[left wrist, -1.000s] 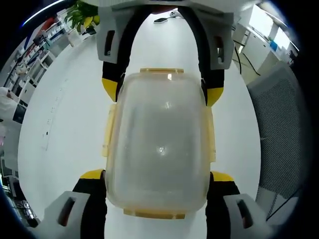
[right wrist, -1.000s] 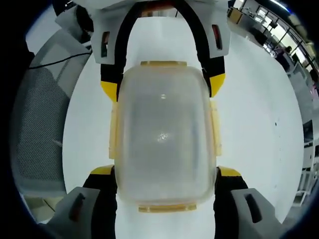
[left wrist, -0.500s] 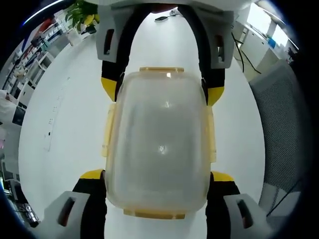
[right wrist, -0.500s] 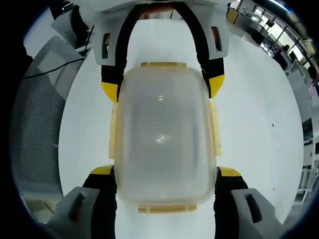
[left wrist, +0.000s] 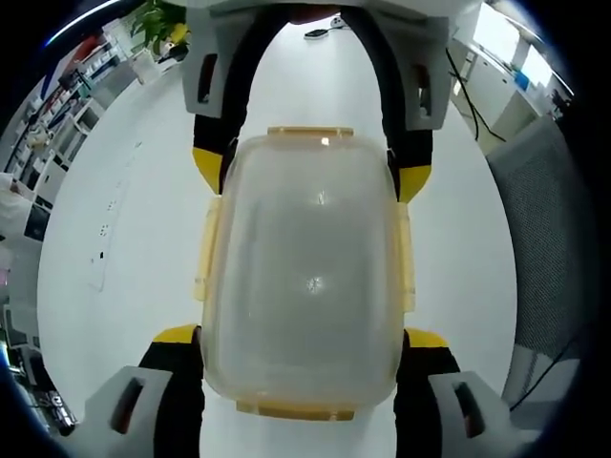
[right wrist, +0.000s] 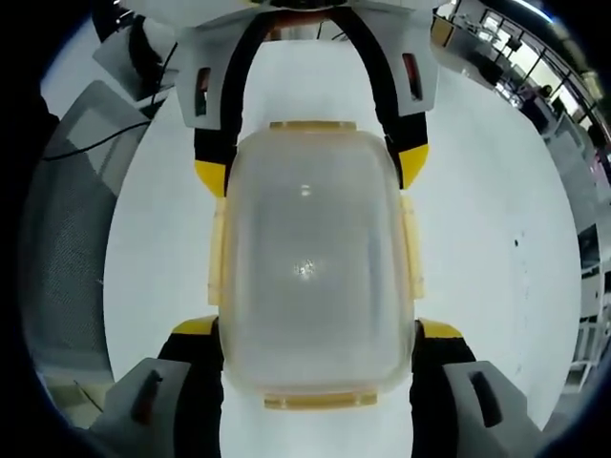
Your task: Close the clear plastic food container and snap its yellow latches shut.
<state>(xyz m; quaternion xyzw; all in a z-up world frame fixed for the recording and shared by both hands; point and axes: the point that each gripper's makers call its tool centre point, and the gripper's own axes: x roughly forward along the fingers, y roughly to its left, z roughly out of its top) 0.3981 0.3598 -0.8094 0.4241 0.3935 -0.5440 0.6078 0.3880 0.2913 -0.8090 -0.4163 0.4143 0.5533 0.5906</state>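
Observation:
The clear plastic container [left wrist: 304, 277] with its lid on is held above the white table between both grippers, one at each short end. My left gripper [left wrist: 301, 336] clamps the near end, yellow-tipped jaws on either side. My right gripper [left wrist: 310, 172] clamps the far end. From the right gripper view the container [right wrist: 313, 267] looks the same, with my right gripper [right wrist: 318, 329] near and my left gripper [right wrist: 310, 170] far. Yellow latches [left wrist: 204, 250] lie along all the edges; whether they are snapped I cannot tell.
The white table [left wrist: 105, 219] spreads below. A grey mesh chair [left wrist: 558, 219] stands beside it, also in the right gripper view as the chair [right wrist: 67, 239]. A potted plant [left wrist: 162, 24] and shelves are far off, and a black cable [left wrist: 468, 95] trails at the table's edge.
Both views have drifted a little over the table, so the chair sits differently in the picture. The container stays clamped the same way in both grippers.

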